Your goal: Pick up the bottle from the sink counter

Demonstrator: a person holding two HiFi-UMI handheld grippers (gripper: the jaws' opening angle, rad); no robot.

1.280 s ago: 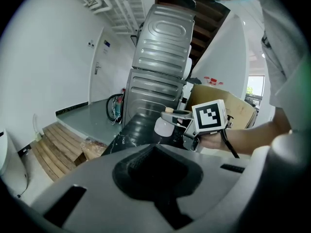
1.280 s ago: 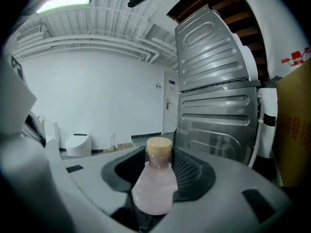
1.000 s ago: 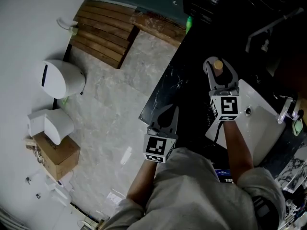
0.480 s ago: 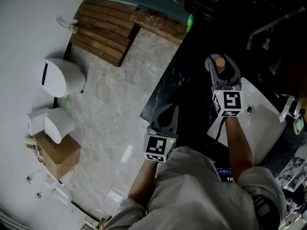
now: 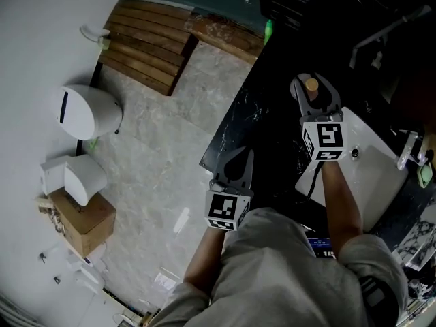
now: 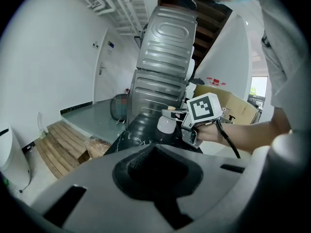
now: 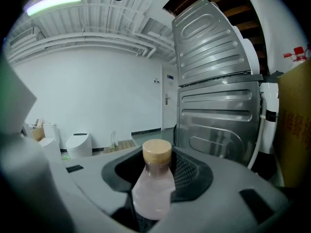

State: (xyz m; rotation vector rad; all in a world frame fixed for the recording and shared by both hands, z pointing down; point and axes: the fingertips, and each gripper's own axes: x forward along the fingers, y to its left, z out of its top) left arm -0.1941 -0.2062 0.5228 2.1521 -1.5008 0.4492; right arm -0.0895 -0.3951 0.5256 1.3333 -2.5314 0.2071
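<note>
A pale pink bottle with a tan cap stands upright between the jaws of my right gripper, over the black sink counter. In the right gripper view the bottle fills the gap and both jaws press its sides. The left gripper view shows the same bottle in the right gripper, its base hidden. My left gripper hangs at the counter's near edge, shut and holding nothing.
A white sink basin with a faucet lies right of the right arm. A green bottle stands at the counter's far end. On the floor to the left are a wooden pallet, a toilet and a cardboard box.
My right gripper has drifted slightly farther along the counter with the bottle in it. The left gripper has stayed where it was.
</note>
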